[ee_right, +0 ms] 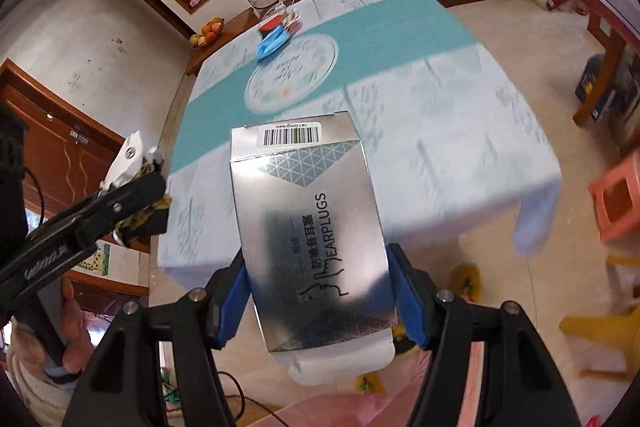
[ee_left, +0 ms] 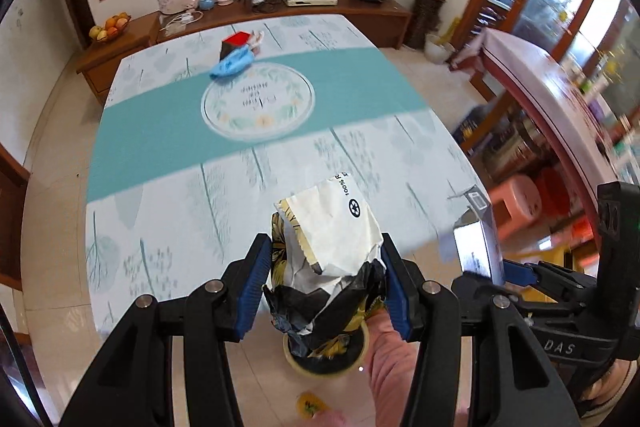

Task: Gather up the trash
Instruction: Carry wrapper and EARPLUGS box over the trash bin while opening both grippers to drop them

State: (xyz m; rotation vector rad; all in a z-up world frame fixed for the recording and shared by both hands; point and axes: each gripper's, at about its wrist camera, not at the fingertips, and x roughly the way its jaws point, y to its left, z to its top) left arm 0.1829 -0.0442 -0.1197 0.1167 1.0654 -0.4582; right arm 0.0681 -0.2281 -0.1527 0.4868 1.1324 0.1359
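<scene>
1. Progress looked about halfway: two bits of trash were already picked up, both held off the near edge of the counter (ee_left: 168, 227).
2. Left hand-held gripper (ee_left: 324, 279) was pinching one crumpled wrapper (ee_left: 332, 251), right above a round bin (ee_left: 326, 361) on the floor.
3. Right hand-held gripper (ee_right: 316, 299) was clamped on one silver earplug box (ee_right: 308, 235).
4. Left to grab: a pile at the far end, one blue mask (ee_left: 232, 63), one red-topped box (ee_left: 234, 45), plus some small wrappers I couldn't count.

Left gripper (ee_left: 324, 287) pinches crumpled wrapper (ee_left: 332, 259) above table (ee_left: 160, 147).
</scene>
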